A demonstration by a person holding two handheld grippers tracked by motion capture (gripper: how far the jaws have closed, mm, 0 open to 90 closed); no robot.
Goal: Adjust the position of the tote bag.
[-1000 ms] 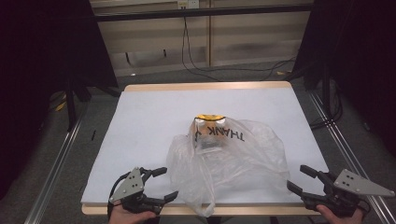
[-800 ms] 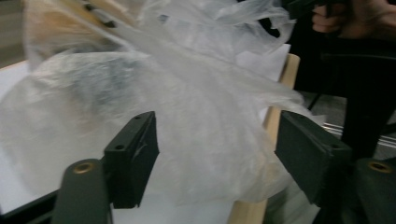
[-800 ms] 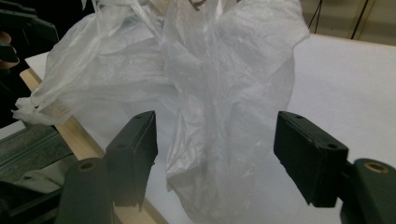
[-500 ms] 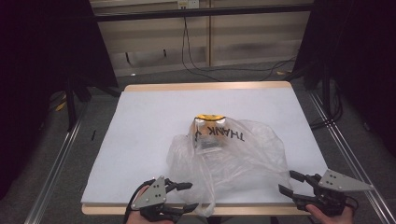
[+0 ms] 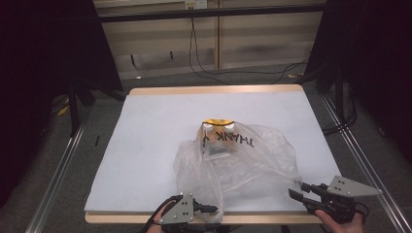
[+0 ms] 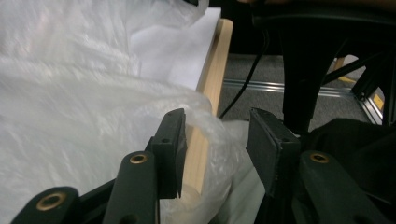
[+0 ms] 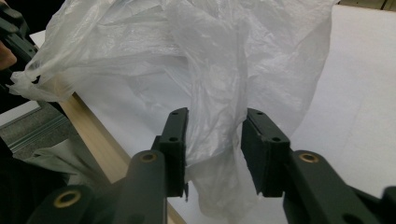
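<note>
A crumpled clear plastic bag (image 5: 243, 160) printed "THANK" lies on the white table (image 5: 160, 126), near its front edge. Inside it, at the far end, stands a container with a yellow lid (image 5: 217, 122). My left gripper (image 5: 210, 211) is at the bag's near left corner. In the left gripper view its jaws (image 6: 217, 144) stand open around a fold of the bag (image 6: 70, 93), over the wooden table edge (image 6: 212, 79). My right gripper (image 5: 297, 189) is at the bag's near right side. It (image 7: 215, 149) is open, with a hanging strip of bag (image 7: 210, 56) between the jaws.
Metal rails (image 5: 58, 165) (image 5: 359, 155) run along both sides of the table. Cables (image 5: 214, 73) trail on the floor beyond the far edge. A black stand (image 6: 299, 70) rises just off the front edge. The table's left and far parts are bare.
My left gripper has moved right along the front edge to the bag's corner. My right gripper has moved left and forward to the bag's side.
</note>
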